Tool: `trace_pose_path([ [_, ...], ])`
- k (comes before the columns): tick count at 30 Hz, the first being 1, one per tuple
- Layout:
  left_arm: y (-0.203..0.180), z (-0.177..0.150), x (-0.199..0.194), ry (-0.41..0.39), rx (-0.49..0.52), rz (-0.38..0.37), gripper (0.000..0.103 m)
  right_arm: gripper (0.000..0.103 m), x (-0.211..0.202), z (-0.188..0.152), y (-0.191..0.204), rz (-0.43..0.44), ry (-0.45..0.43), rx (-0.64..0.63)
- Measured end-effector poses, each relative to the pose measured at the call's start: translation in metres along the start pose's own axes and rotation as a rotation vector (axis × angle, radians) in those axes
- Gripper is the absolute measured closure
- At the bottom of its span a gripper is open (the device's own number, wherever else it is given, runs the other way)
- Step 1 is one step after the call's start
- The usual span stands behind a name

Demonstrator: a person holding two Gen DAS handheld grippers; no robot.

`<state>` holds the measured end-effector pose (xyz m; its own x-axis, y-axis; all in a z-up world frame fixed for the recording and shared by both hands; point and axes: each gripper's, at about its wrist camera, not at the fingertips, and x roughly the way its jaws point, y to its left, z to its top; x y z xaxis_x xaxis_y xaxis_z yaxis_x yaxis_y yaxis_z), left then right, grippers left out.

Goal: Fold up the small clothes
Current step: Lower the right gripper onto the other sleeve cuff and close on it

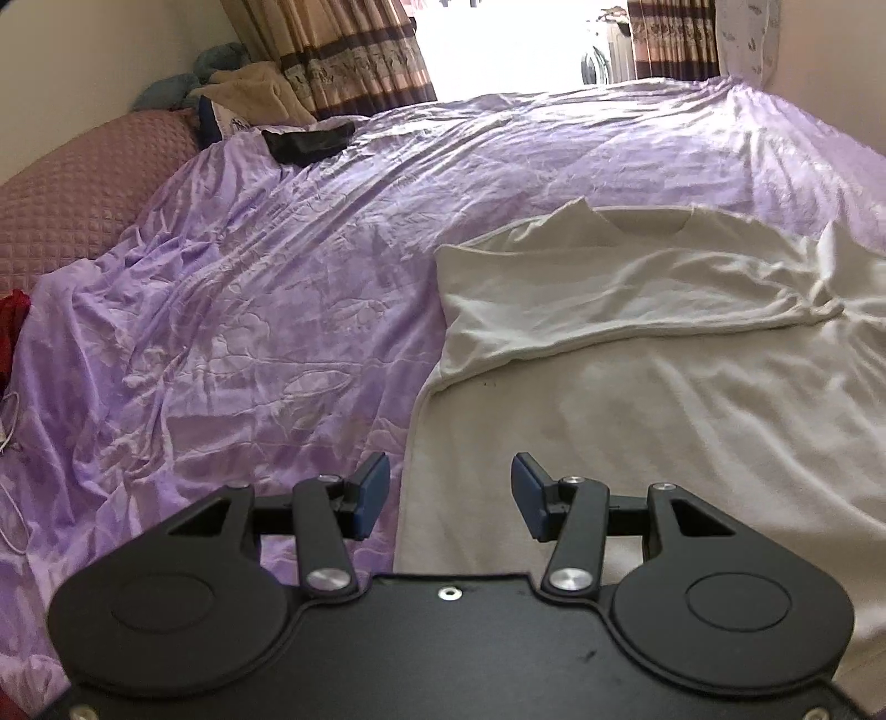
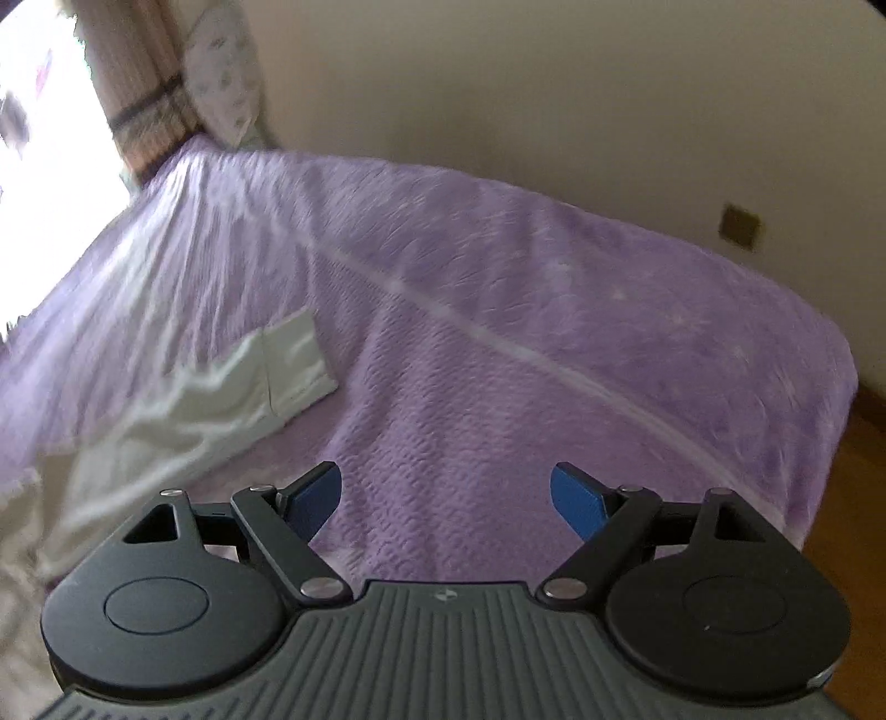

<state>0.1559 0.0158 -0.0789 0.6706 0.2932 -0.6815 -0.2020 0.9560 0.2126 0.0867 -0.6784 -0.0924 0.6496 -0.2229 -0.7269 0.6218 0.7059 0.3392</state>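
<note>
In the left wrist view, we are looking along the left gripper, whose jaws are standing apart with nothing between them. The white T-shirt is lying on the bed, spread over the purple bedspread, ahead of the jaws and mostly to their right; its near left edge is running just in front of and between the two blue pads. The neckline is pointing away from us, toward the curtains and the bright window, so the shirt's long axis is running from the gripper toward the far end of the bed. The shirt's left side is lying folded over across the chest, leaving a straight left edge. A dark cloth is lying far off at the upper left, near a pink quilted cushion.

In the right wrist view, we are seeing the right gripper with its jaws wide apart and empty, hanging over bare bedspread. The picture is blurred. The shirt is lying to the left of the jaws, apart from them, its sleeve sticking out toward the upper right.
</note>
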Motion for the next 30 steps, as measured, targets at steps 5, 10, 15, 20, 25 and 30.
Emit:
trace_pose_path([
  [5,0.000,-0.001,-0.011,-0.012,-0.002,0.007,0.053,0.003,-0.014,0.007,-0.005,0.041,-0.020,0.008],
  [10,0.005,-0.007,-0.012,0.000,-0.009,0.010,0.053,0.002,0.020,-0.002,0.012,0.136,0.025,0.017],
  [15,0.009,-0.010,0.000,0.022,0.006,0.056,0.053,0.002,0.083,-0.013,0.026,0.264,0.133,0.175],
  [20,0.015,-0.010,0.018,0.065,-0.004,0.093,0.052,0.003,0.136,-0.009,0.026,0.258,0.158,0.314],
  [25,0.012,-0.014,0.037,0.109,0.011,0.131,0.052,0.003,0.165,0.011,0.026,0.299,0.122,0.349],
  [30,0.006,-0.015,0.051,0.135,0.020,0.135,0.052,0.014,0.181,0.016,0.042,0.293,0.106,0.309],
])
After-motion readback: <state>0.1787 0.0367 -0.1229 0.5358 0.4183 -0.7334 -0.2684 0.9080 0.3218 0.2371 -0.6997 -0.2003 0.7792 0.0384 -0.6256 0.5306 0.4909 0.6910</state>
